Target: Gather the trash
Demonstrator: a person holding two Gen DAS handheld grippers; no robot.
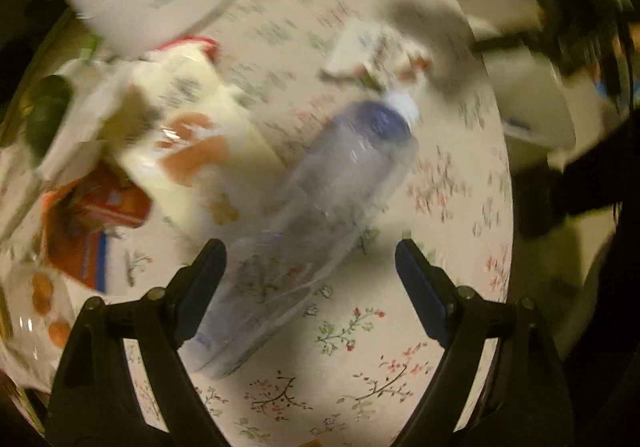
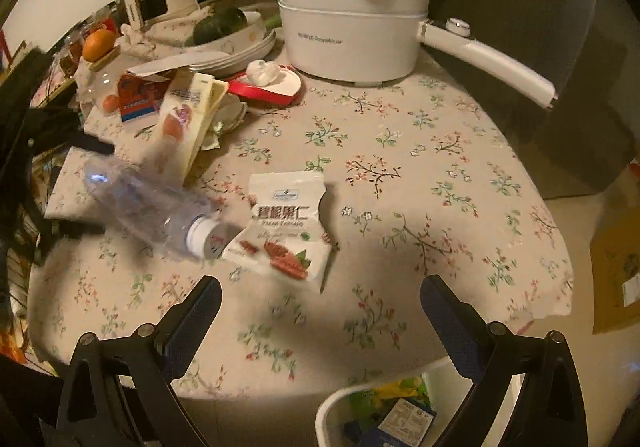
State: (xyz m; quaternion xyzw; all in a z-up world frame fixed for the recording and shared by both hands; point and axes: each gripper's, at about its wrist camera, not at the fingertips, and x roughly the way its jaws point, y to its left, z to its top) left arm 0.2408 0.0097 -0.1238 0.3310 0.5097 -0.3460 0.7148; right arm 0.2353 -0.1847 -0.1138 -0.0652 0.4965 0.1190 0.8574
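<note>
Between our left tongs [image 1: 310, 259], which stand wide apart and hold nothing, lies the clear plastic bottle [image 1: 320, 215]. Its bottom end is near the left finger, and its long axis runs away from us and to the right, so the white cap [image 1: 404, 105] points to the far right. The bottle lies on its side on the flowered cloth of the desk [image 1: 360, 347], and the left view is blurred, so we cannot tell if a finger touches it. We judge that the left tongs are the nearer ones for this bottle, but the axis is slanted to the gap, so the tongs must turn a little before they close across the body. In the right view the same bottle [image 2: 152, 207] is far to the left, with the left tongs [image 2: 88, 187] dark around it. Our right tongs [image 2: 320, 311] are also wide and empty, and they hover above the near edge of the desk. Straight ahead of them, just beyond the tips, lies the white snack packet [image 2: 284, 223], flat on the cloth and torn open, with its long axis pointing roughly away from us; the bottle cap [image 2: 202, 237] is just beside its left edge. Below the right tongs, past the desk edge, we see the white bin [image 2: 332, 407] with some wrappers already inside. Farther back stand the white pot [image 2: 352, 27] and a heap of other packets [image 2: 188, 115].
</note>
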